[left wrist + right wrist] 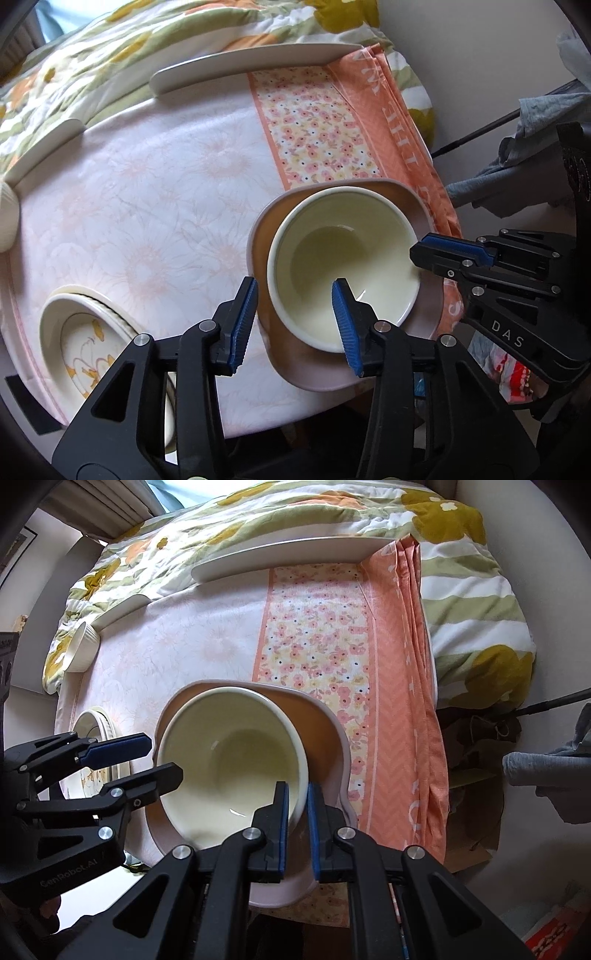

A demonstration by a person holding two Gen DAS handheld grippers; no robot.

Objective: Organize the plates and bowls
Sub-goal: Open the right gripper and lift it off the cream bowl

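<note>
On the floral pink tablecloth [147, 206], beside a quilt [258, 520], we are pinching the cream bowl [229, 760] rim with our right gripper [297, 827]; left gripper [295, 325] fingers are straddling it, spread

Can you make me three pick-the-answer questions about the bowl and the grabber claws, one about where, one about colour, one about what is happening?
1. Where does the cream bowl sit?
A. on the pink plate
B. on the quilt
C. inside the small white cup

2. What colour are the pads on the gripper fingers?
A. red
B. blue
C. green

3. What is the right gripper doing?
A. hanging wide open above the table
B. pinching the bowl's rim
C. holding a spoon

Answers:
1. A, the pink plate's rim shows all around the bowl in both views.
2. B, every finger carries a ribbed blue pad.
3. B, one finger is inside the bowl and one outside, closed on its wall, while the left gripper straddles the other rim, open.
</note>
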